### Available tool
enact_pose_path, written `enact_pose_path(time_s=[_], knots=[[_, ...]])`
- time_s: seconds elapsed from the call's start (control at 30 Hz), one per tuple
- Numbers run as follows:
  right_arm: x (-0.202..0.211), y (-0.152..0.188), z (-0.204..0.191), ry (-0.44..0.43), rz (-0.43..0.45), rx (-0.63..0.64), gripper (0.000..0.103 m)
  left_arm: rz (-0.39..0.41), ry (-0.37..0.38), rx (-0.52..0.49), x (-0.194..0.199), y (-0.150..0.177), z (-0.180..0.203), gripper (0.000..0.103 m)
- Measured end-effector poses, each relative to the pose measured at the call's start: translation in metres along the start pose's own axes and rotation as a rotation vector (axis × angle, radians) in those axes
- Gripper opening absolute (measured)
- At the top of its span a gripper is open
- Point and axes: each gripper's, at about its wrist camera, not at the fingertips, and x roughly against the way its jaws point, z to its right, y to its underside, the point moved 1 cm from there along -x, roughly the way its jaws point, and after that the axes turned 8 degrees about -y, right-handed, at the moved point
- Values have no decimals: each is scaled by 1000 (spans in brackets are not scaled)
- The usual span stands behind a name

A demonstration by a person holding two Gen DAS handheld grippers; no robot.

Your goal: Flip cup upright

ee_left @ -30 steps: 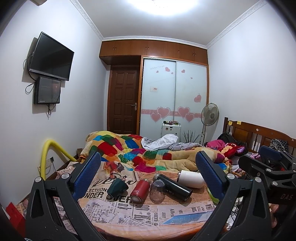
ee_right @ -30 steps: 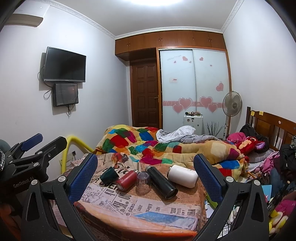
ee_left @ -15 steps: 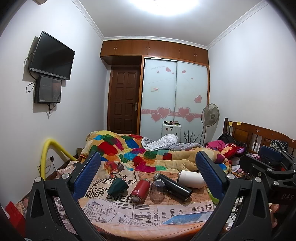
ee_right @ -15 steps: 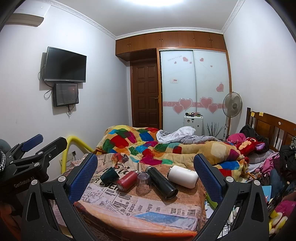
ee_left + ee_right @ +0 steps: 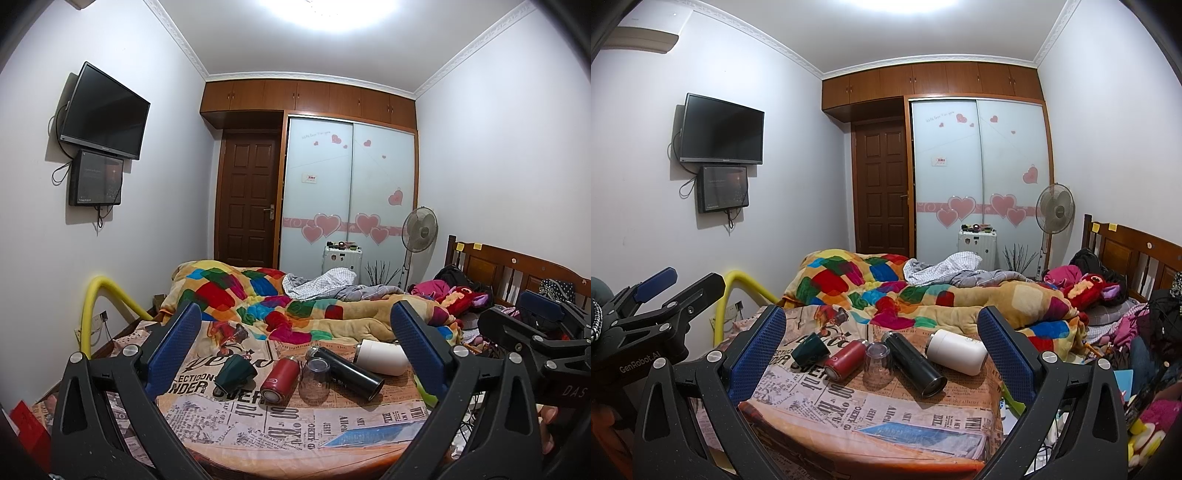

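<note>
A row of vessels rests on a newspaper-print cloth (image 5: pixel 258 424) on the bed. A dark green cup (image 5: pixel 234 373) (image 5: pixel 809 349) lies on its side at the left. A clear glass (image 5: pixel 314 378) (image 5: pixel 877 363) stands upside down in the middle. A red bottle (image 5: pixel 280 379) (image 5: pixel 844 360), a black flask (image 5: pixel 345 371) (image 5: pixel 914 363) and a white flask (image 5: pixel 382 356) (image 5: pixel 956 350) lie on their sides. My left gripper (image 5: pixel 295 350) and right gripper (image 5: pixel 882 350) are both open and empty, held back from the row.
A colourful quilt (image 5: pixel 266 302) is heaped behind the cloth. Clothes and a red plush (image 5: pixel 1089 284) pile up by the wooden headboard (image 5: pixel 1134 251) at the right. A yellow tube (image 5: pixel 92 306) arches at the left wall. The cloth's front edge drops off below the vessels.
</note>
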Motion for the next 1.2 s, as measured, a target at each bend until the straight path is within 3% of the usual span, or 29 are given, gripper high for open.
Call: enact_pose_path(time_s=[0.37, 0.63, 0.9, 1.2], knots=[[-6, 0, 1, -1, -14, -3, 103, -14, -6, 1, -7, 4, -4, 103], [-25, 9, 8, 6, -50, -11, 103, -77, -20, 18, -39, 16, -11, 103], [-63, 28, 26, 27, -134, -41, 103, -247, -98, 26, -122, 48, -45, 103], [-105, 50, 50, 72, -243, -75, 103, -569, -115, -116, -267, 134, -79, 103]])
